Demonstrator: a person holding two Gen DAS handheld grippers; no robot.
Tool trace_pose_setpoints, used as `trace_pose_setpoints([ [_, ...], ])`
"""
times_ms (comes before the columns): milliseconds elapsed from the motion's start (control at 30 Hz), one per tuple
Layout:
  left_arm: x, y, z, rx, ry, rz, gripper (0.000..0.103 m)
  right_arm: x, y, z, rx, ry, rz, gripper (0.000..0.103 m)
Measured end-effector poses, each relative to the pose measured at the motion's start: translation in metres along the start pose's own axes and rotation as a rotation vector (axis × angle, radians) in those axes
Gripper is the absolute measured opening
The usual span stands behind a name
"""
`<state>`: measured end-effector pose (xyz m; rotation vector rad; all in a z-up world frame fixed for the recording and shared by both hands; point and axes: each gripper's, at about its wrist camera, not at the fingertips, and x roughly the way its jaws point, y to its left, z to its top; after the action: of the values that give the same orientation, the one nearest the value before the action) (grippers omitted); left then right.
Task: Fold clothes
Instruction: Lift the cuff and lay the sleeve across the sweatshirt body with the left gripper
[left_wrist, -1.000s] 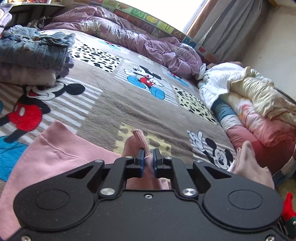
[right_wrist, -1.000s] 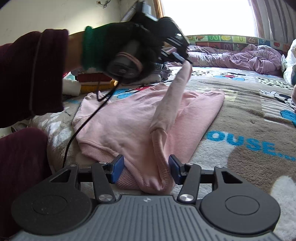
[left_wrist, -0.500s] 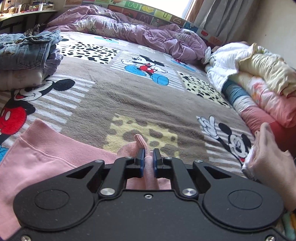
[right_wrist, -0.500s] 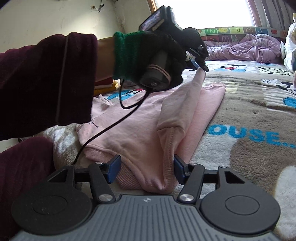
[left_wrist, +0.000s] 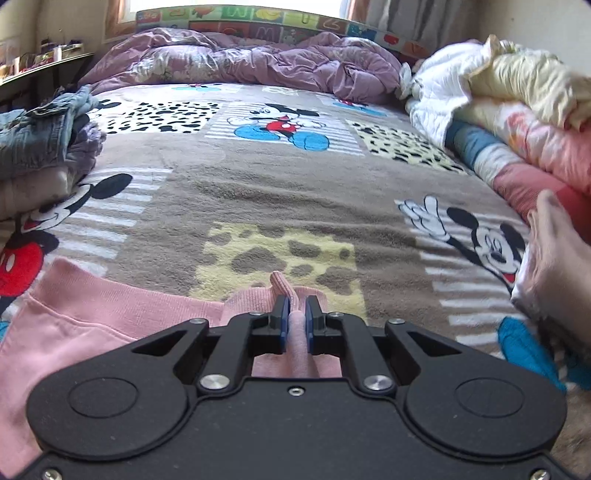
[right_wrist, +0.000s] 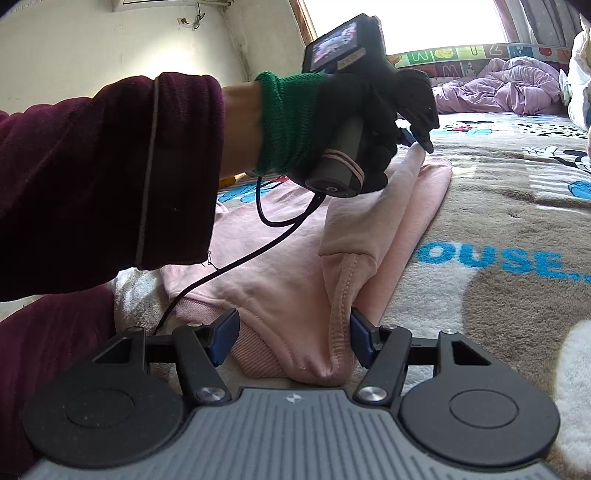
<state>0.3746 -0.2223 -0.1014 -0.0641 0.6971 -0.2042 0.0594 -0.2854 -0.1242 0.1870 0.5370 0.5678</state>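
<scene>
With the pink sweatshirt (right_wrist: 280, 280) spread on the bed (left_wrist: 295, 192), the left hand-held gripper (left_wrist: 295, 320) pinches the sleeve cuff (left_wrist: 282, 286) while the right hand-held gripper (right_wrist: 291, 334) is opening around the shoulder fold, so lay that sleeve flat across the body before letting go.

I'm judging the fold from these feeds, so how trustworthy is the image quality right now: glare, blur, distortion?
Right wrist view: the window is blown out white, the gloved hand is dark against it, yet the pink sweatshirt stays sharp. Left wrist view: even daylight, the sleeve cuff is crisp in the left claw, fisheye bends the blanket, and a bare hand at the right edge is soft.
</scene>
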Motion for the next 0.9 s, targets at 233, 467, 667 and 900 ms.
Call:
trace_pose_setpoints([
  [233, 0.002, -0.010, -0.004, 0.045, -0.005, 0.036, 0.007, -0.001, -0.001, 0.000, 0.012, 0.000, 0.008, 0.063],
  [467, -0.002, -0.017, -0.003, 0.074, -0.020, 0.041, 0.007, -0.002, -0.001, 0.001, 0.010, 0.003, 0.010, 0.063],
  [667, 0.009, -0.013, -0.004, 0.062, 0.046, -0.014, 0.014, -0.003, 0.000, 0.001, 0.003, 0.008, 0.010, 0.064],
  [900, -0.044, 0.022, 0.006, 0.026, -0.031, -0.137, 0.016, -0.025, -0.002, 0.008, -0.060, 0.029, -0.027, 0.063],
])
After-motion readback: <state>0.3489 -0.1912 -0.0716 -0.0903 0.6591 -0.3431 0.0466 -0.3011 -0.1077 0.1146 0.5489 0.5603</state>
